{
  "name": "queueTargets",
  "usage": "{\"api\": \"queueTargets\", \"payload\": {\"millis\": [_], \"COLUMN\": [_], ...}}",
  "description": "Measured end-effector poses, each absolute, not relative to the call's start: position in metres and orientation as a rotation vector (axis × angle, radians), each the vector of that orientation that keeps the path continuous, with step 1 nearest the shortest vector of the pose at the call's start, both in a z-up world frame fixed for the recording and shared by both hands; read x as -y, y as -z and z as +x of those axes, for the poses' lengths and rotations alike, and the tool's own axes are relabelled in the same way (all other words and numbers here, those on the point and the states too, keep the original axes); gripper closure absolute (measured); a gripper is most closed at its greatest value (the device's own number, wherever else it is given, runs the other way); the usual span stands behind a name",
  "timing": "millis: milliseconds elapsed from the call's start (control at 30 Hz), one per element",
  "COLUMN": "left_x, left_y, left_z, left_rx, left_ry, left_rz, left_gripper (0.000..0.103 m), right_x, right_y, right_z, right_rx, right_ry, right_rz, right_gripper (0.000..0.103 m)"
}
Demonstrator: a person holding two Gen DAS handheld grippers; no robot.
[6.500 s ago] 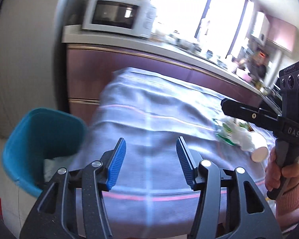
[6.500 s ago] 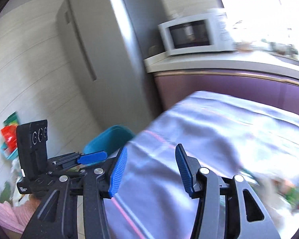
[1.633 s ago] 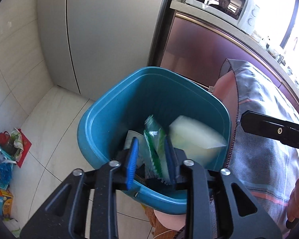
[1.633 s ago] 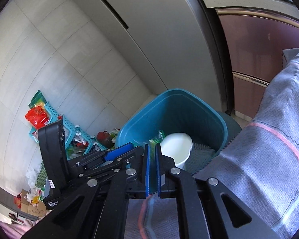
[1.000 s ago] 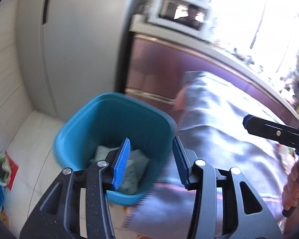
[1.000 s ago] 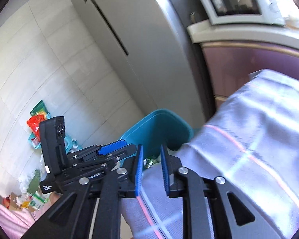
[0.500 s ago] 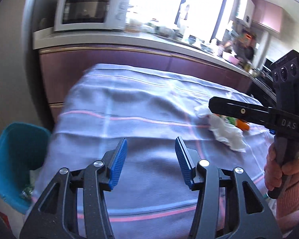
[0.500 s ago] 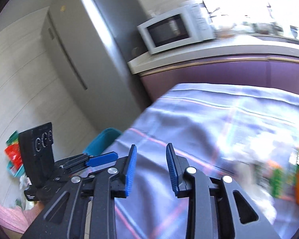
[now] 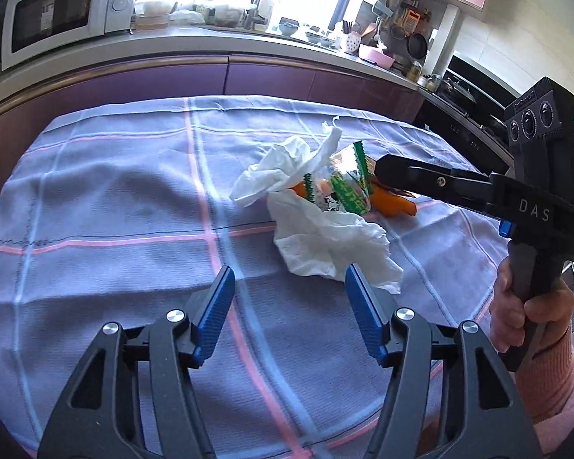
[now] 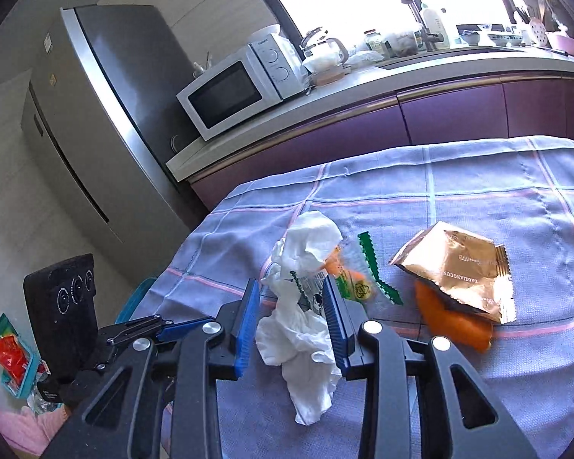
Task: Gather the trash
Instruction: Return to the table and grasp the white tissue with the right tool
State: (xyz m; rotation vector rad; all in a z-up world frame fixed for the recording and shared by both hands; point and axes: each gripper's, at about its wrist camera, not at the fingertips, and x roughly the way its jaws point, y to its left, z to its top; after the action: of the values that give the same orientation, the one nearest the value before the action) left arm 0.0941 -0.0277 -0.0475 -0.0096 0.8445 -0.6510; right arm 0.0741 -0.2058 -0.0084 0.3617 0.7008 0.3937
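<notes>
A trash pile lies on the purple checked tablecloth (image 9: 95, 210): a crumpled white tissue (image 9: 325, 244) (image 10: 298, 340), a second tissue (image 9: 287, 168) (image 10: 310, 237), a clear wrapper with green edges (image 9: 344, 187) (image 10: 363, 279), an orange piece (image 9: 392, 201) (image 10: 451, 321) and a bronze snack packet (image 10: 459, 267). My left gripper (image 9: 289, 287) hovers just short of the near tissue, its jaws opening with nothing between them. My right gripper (image 10: 291, 298) (image 9: 382, 168) hangs over the pile with jaws opening. The tissue shows in its gap, but the pads do not press on it.
The teal bin's rim (image 10: 134, 298) peeks out past the table's left edge, beside my left gripper (image 10: 141, 329). Behind the table runs a purple counter (image 9: 248, 72) with a microwave (image 10: 233, 91). A grey fridge (image 10: 95, 114) stands left. A hand (image 9: 524, 313) holds the right gripper's handle.
Both grippers have swung away from the teal bin and over the table. The trash pile has come into view close ahead. Both pairs of jaws stand wider than before.
</notes>
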Motion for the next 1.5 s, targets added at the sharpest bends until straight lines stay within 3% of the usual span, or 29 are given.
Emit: {"api": "queueTargets", "payload": {"millis": [367, 533, 700, 1133, 1300, 1500], "left_x": [0.064, 0.068, 0.062, 0.025, -0.006, -0.038], "left_y": [0.062, 0.064, 0.063, 0.038, 0.03, 0.026], "left_z": [0.125, 0.128, 0.124, 0.098, 0.092, 0.085], "left_rx": [-0.957, -0.968, -0.959, -0.853, -0.823, -0.804], "left_ry": [0.655, 0.653, 0.662, 0.644, 0.602, 0.558], "left_rz": [-0.03, -0.031, -0.051, -0.083, -0.108, -0.145], "left_gripper": [0.046, 0.076, 0.096, 0.098, 0.098, 0.098], "right_x": [0.216, 0.213, 0.205, 0.193, 0.196, 0.193], "right_y": [0.018, 0.018, 0.015, 0.019, 0.025, 0.017], "right_z": [0.078, 0.086, 0.097, 0.121, 0.124, 0.12], "right_rx": [-0.706, -0.708, -0.705, -0.742, -0.751, -0.72], "right_ry": [-0.406, -0.417, -0.417, -0.358, -0.34, -0.362], "right_rz": [0.385, 0.383, 0.371, 0.361, 0.39, 0.393], "right_gripper": [0.07, 0.07, 0.067, 0.067, 0.09, 0.096]}}
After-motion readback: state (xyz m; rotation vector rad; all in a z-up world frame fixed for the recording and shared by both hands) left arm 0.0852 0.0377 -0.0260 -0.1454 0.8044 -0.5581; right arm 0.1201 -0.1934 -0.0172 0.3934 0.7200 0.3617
